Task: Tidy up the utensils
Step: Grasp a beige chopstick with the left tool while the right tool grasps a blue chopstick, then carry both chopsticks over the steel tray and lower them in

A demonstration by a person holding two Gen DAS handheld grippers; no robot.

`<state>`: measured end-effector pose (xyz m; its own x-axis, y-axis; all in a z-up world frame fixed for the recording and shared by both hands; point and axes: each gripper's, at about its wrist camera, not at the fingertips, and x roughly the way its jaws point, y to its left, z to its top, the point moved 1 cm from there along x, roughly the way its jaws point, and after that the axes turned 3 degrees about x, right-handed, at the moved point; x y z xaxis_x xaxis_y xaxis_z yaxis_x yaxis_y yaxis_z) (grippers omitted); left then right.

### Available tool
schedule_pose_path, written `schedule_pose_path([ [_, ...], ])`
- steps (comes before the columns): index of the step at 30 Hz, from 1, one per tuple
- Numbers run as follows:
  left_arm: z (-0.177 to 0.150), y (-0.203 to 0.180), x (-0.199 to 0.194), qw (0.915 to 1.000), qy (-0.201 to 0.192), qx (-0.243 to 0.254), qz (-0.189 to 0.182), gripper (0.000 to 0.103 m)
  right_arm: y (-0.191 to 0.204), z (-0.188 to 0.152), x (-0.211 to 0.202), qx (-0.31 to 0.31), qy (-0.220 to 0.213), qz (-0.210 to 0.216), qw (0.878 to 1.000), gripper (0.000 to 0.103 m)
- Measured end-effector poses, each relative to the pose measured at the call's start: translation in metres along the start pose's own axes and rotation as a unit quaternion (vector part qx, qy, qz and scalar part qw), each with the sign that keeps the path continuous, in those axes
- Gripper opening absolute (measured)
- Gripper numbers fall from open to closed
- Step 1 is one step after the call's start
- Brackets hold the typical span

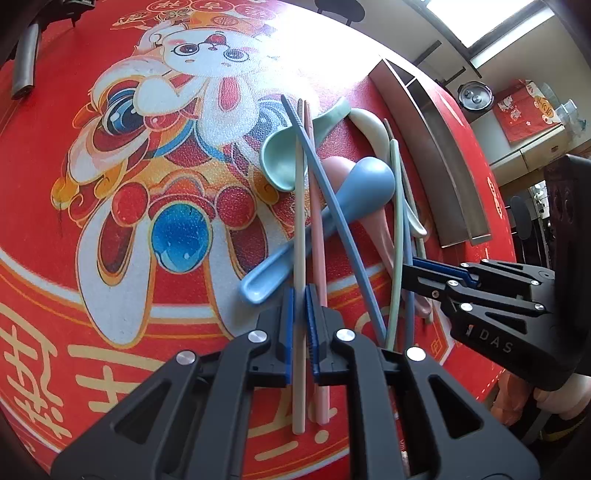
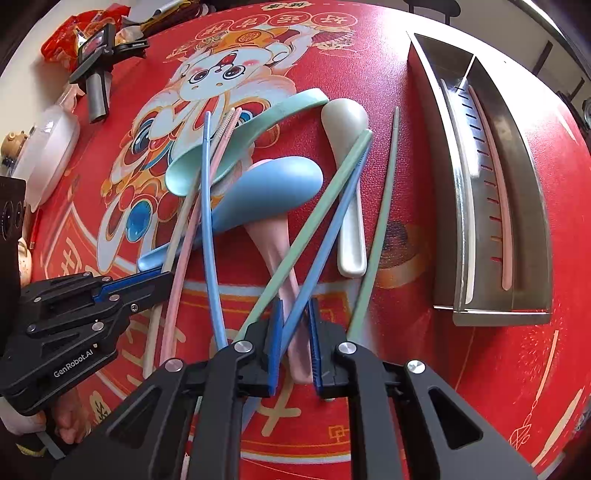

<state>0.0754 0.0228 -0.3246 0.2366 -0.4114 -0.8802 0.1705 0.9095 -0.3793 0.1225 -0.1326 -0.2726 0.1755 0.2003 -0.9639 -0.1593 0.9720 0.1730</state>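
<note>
A tangle of pastel utensils lies on the red printed mat [image 1: 110,295]. My left gripper [image 1: 300,293] is shut on a cream chopstick [image 1: 300,221], and a pink chopstick [image 1: 317,229] runs just beside it. My right gripper [image 2: 296,306] points down with its jaws narrowly open. It straddles a blue chopstick [image 2: 332,221] that crosses the gap at a slant over a pink spoon's handle [image 2: 275,243]. A mint spoon [image 2: 192,166], a blue spoon [image 2: 280,181] and a white spoon [image 2: 345,118] lie in the heap. A green chopstick [image 2: 314,229] passes left of the right gripper.
A steel divided tray [image 2: 524,206] stands at the right and holds a pink chopstick [image 2: 498,206] and a cream one. A spare black gripper [image 2: 96,66], a red snack bag [image 2: 70,33] and a white lid [image 2: 48,147] sit at the far left. The table's edge is near the tray.
</note>
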Motion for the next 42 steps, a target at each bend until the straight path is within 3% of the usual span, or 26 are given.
schedule_pose_path([
  [3, 0.0, 0.005, 0.0, 0.9998, -0.001, -0.011, -0.014, 0.012, -0.004, -0.001, -0.006, 0.012, -0.006, 0.008, 1.0, 0.006],
  [18, -0.013, 0.017, -0.035, 0.9997, -0.025, -0.007, 0.001, 0.011, -0.018, -0.019, -0.026, 0.052, -0.03, 0.024, 0.998, 0.006],
  [31, -0.024, 0.071, -0.068, 0.9928, -0.053, -0.099, 0.039, 0.011, -0.019, -0.016, -0.038, 0.056, -0.053, 0.028, 0.997, 0.006],
  [36, -0.013, 0.065, -0.092, 0.9923, -0.079, -0.086, 0.041, 0.011, -0.025, -0.008, -0.055, 0.056, -0.078, 0.034, 0.995, 0.006],
  [42, 0.021, 0.038, -0.115, 0.9922, -0.103, -0.069, 0.016, 0.011, -0.05, 0.008, -0.081, 0.076, -0.106, 0.047, 0.99, 0.006],
])
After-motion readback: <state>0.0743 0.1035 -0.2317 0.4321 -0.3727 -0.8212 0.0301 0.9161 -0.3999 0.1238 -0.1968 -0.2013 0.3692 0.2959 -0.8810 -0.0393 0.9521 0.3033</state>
